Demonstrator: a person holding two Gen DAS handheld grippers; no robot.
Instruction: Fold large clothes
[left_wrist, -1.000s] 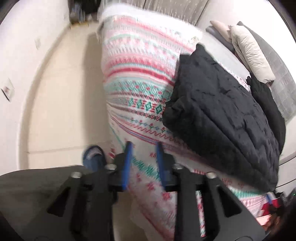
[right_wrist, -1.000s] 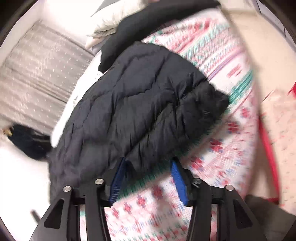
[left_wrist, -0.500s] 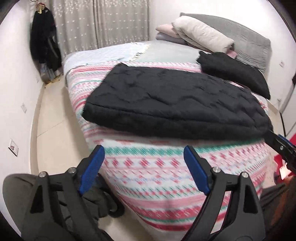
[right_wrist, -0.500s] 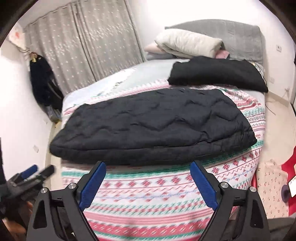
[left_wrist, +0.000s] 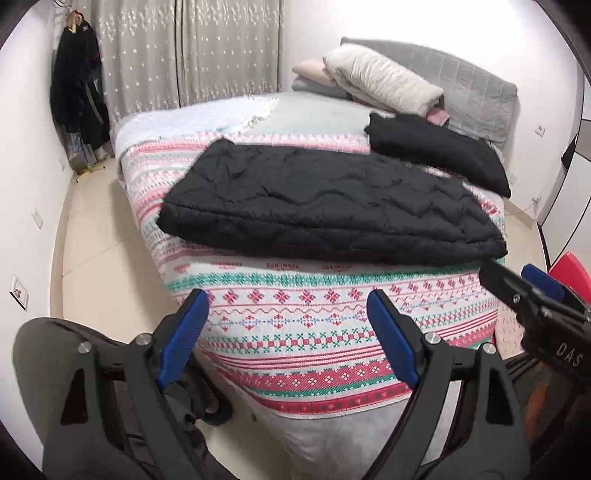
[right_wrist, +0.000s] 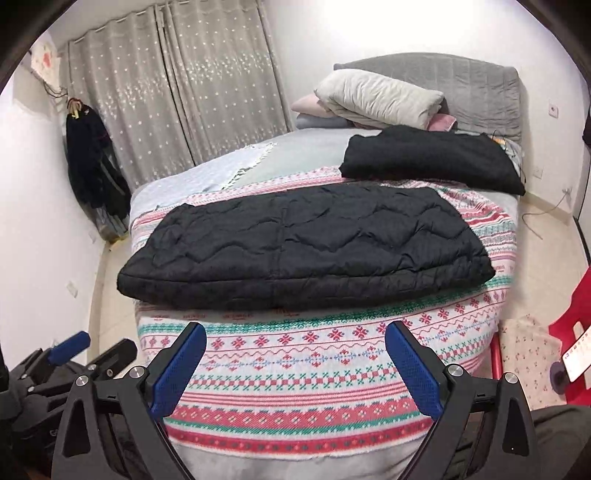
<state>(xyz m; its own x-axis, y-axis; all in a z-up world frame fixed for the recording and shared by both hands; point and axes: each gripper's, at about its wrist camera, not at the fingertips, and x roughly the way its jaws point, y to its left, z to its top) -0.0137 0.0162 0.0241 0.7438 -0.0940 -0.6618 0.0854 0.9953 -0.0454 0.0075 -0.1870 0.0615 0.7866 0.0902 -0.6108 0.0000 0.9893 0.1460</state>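
Folded black quilted jacket (right_wrist: 306, 251) lying flat on patterned bedspread (right_wrist: 317, 373), left gripper (left_wrist: 288, 317) spread wide, empty, right gripper (right_wrist: 295, 350) likewise, both short of the bed

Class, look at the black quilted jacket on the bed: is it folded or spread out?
Folded. The black quilted jacket lies as a compact rectangle, with doubled layers along its thick front edge and no sleeves sticking out.

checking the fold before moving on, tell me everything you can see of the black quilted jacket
The black quilted jacket is a puffy, matte garment stitched in wavy lines, with one straight seam running front to back. It lies folded into a flat, thick rectangle across the foot of the patterned bedspread, near the edge, touching only that. Neither gripper touches it.
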